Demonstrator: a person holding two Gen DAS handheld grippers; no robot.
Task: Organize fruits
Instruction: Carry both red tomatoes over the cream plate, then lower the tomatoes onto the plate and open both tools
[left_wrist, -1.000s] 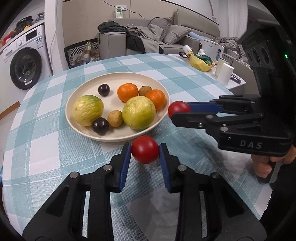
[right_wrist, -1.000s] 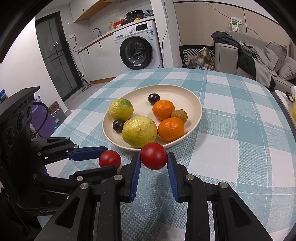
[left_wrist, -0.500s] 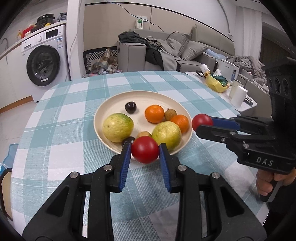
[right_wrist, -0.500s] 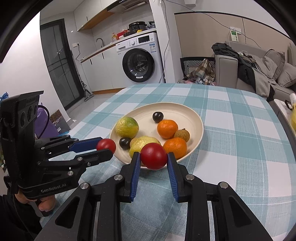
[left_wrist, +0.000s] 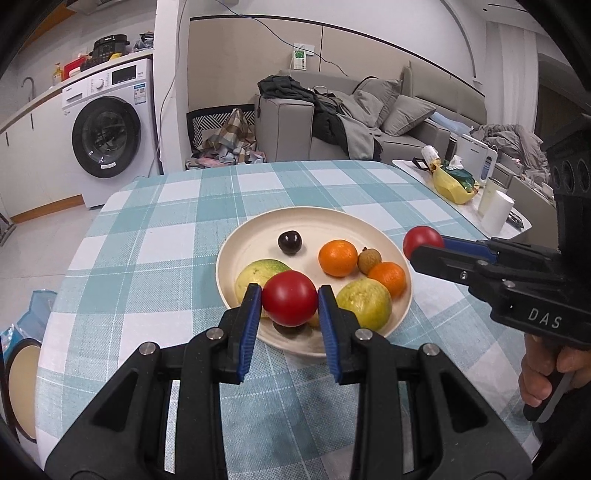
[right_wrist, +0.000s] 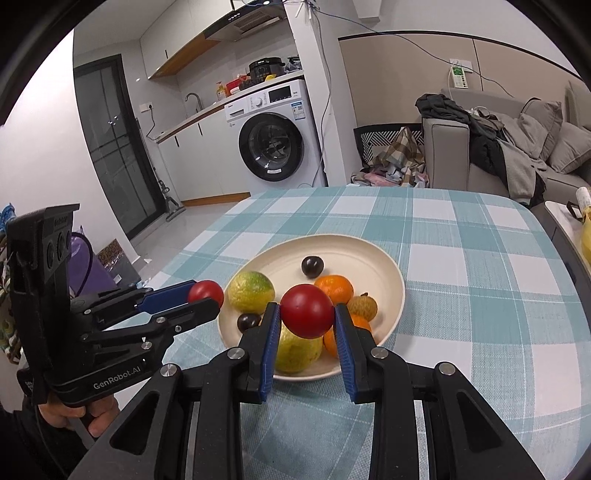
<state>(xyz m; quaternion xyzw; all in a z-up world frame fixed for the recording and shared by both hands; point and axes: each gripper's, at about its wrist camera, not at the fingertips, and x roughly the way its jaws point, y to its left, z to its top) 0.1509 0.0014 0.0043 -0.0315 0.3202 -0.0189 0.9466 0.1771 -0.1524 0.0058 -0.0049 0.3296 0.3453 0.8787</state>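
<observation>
Left wrist view is showing your left gripper (left_wrist: 290, 299) pinching a round, glossy red tomato (left_wrist: 290, 297) between its blue pads, at the lower middle of the frame, above the near rim of the cream round plate (left_wrist: 242, 236). At the right of the same frame, your right gripper (left_wrist: 424, 243) is pinching a second round red tomato (left_wrist: 422, 238), just beside the right rim of the plate. In the right wrist view this second tomato (right_wrist: 306, 311) is sitting in the centre, over the near part of the plate (right_wrist: 384, 262).

You are, I judge, carrying both tomatoes to the plate; neither is placed yet. On the plate are lying two yellow-green round fruits (right_wrist: 250, 296), two oranges (left_wrist: 337, 257), a small brown lychee (left_wrist: 369, 255) and dark plums (left_wrist: 290, 242).

The next move is calling for a free spot. The bare area is at the far and left part of the plate, around the dark plum. You are needing to lower each tomato there before spreading the pads, because a round tomato can roll off.
</observation>
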